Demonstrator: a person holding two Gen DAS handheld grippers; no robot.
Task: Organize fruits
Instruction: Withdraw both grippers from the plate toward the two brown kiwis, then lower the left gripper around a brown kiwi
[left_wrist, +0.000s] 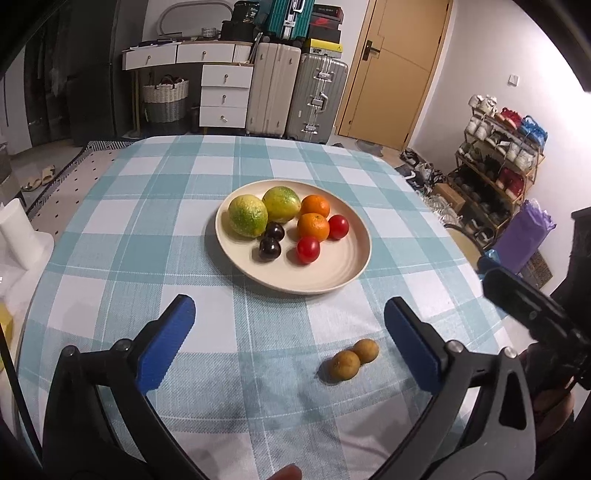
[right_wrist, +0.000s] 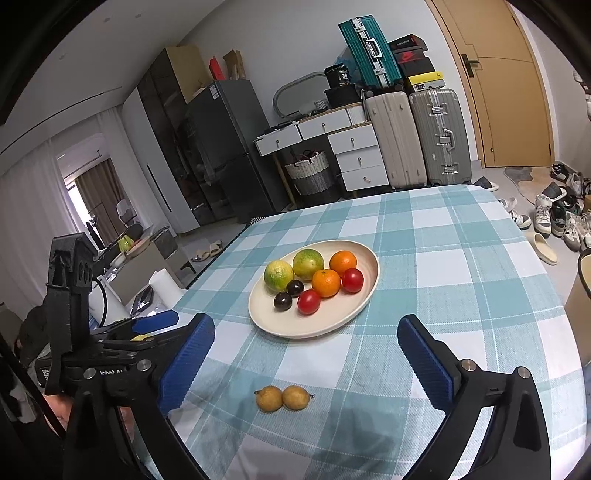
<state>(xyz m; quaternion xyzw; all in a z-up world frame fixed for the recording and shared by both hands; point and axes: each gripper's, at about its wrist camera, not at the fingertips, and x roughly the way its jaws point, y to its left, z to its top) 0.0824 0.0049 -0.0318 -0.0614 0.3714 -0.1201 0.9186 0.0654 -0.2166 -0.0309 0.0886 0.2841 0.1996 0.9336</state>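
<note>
A cream plate (left_wrist: 332, 275) (right_wrist: 266, 321) on the checked tablecloth holds two green-yellow citrus fruits (left_wrist: 247, 216) (right_wrist: 279, 275), two oranges (left_wrist: 313, 226) (right_wrist: 325, 283), two red tomatoes (left_wrist: 308, 250) (right_wrist: 308, 301) and two dark plums (left_wrist: 269, 248) (right_wrist: 283, 301). Two small brown longans (left_wrist: 344, 364) (right_wrist: 282, 398) lie touching each other on the cloth in front of the plate. My left gripper (left_wrist: 290, 343) is open and empty, above the cloth left of the longans. My right gripper (right_wrist: 306, 365) is open and empty, with the longans between its fingers' line.
The table's right edge (left_wrist: 461, 236) drops to a floor with shoes and a shoe rack (left_wrist: 495, 162). Suitcases (left_wrist: 295, 96) and white drawers (left_wrist: 225, 96) stand behind the table. A white roll (left_wrist: 18, 232) and clutter sit left of the table.
</note>
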